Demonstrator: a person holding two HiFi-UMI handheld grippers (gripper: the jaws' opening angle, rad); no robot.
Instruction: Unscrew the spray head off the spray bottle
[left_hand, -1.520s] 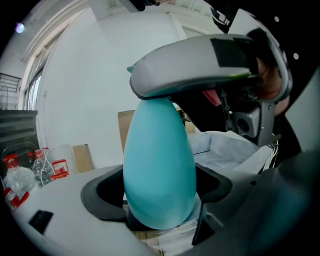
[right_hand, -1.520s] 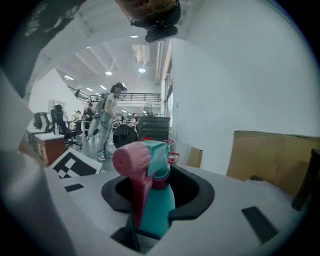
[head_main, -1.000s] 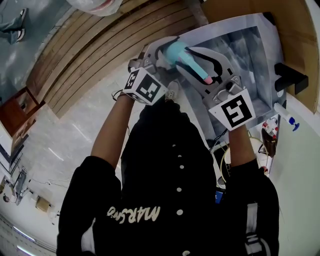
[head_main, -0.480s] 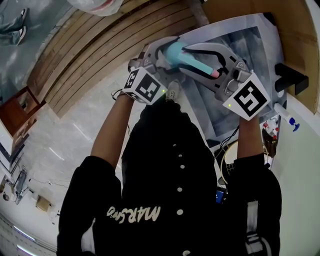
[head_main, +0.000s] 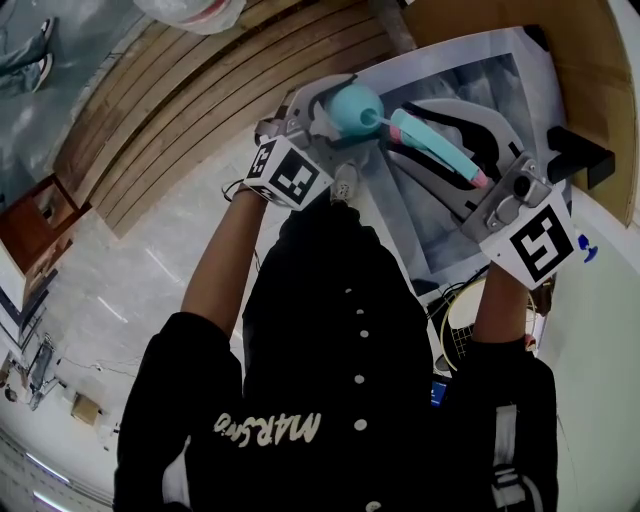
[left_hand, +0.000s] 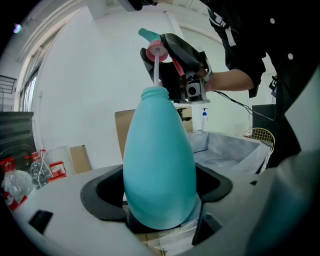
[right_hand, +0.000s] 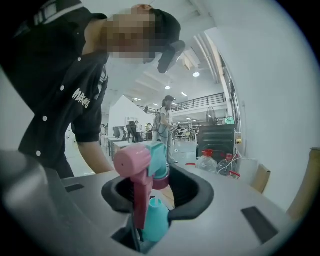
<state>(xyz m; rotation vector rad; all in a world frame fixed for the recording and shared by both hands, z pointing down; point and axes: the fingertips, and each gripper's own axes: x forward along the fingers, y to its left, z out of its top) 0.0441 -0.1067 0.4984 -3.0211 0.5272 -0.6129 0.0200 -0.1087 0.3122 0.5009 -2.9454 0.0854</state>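
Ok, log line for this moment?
left tongs: shut on bottle | right tongs: shut on spray head | spray head: off, tube in neck

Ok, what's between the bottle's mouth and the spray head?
Only the thin dip tube. It runs from the spray head down into the mouth of the bottle. The left gripper view shows it clearest.

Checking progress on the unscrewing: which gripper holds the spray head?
The right gripper: the pink-and-teal spray head sits between its jaws. The left gripper grips only the teal bottle.
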